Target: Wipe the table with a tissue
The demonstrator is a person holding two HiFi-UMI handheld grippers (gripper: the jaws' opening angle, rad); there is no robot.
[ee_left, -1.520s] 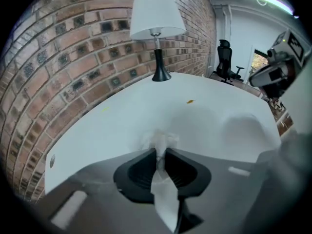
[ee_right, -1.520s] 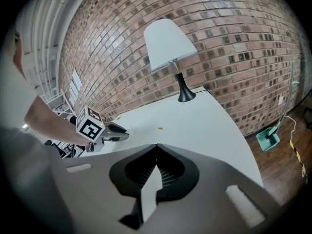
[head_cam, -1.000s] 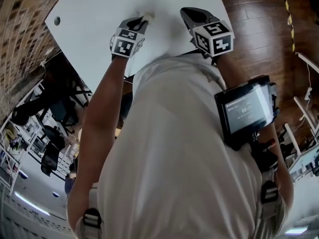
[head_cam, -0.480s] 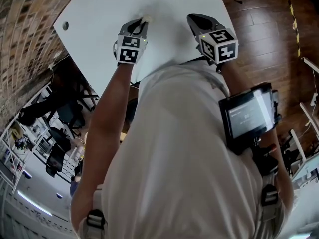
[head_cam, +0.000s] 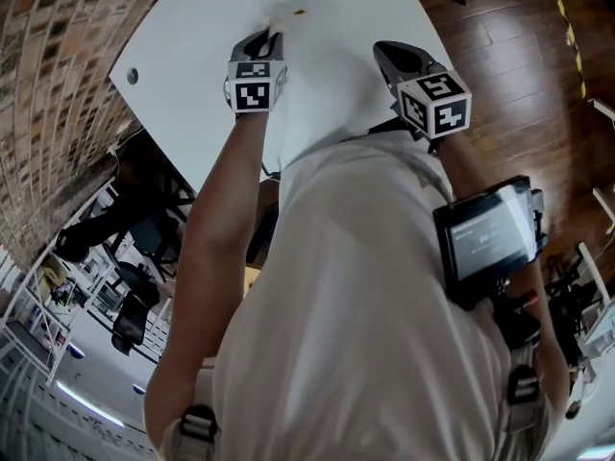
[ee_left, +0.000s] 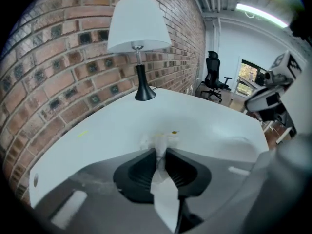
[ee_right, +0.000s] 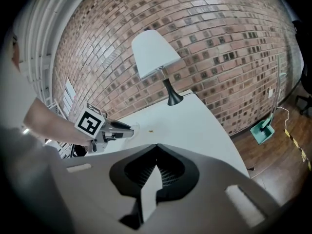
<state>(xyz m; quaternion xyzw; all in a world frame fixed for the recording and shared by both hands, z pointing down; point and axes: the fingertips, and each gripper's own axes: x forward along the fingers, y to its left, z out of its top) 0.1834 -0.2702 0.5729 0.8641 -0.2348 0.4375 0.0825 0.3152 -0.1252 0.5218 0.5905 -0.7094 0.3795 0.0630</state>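
Note:
My left gripper (head_cam: 272,35) (ee_left: 161,151) is shut on a white tissue (ee_left: 164,143) and presses its bunched front end onto the white table (head_cam: 192,46) (ee_left: 112,130). The tissue's tail hangs back between the jaws. A small brown speck (head_cam: 300,12) (ee_left: 174,131) lies on the table just beyond the tissue. In the right gripper view, the left gripper (ee_right: 122,128) shows with the tissue (ee_right: 132,128) at its tip, the speck (ee_right: 151,130) a little to its right. My right gripper (head_cam: 386,51) (ee_right: 157,146) hovers over the table's right part, jaws together, nothing visibly held.
A black-stemmed lamp (ee_left: 139,33) (ee_right: 156,57) with a white shade stands at the table's far end by the brick wall. A round cable hole (head_cam: 132,75) sits near the left edge. Wooden floor (head_cam: 519,36) lies to the right; an office chair (ee_left: 213,69) stands beyond the table.
My left gripper has slid the tissue farther away across the table, toward the brown speck. The right gripper has hardly moved.

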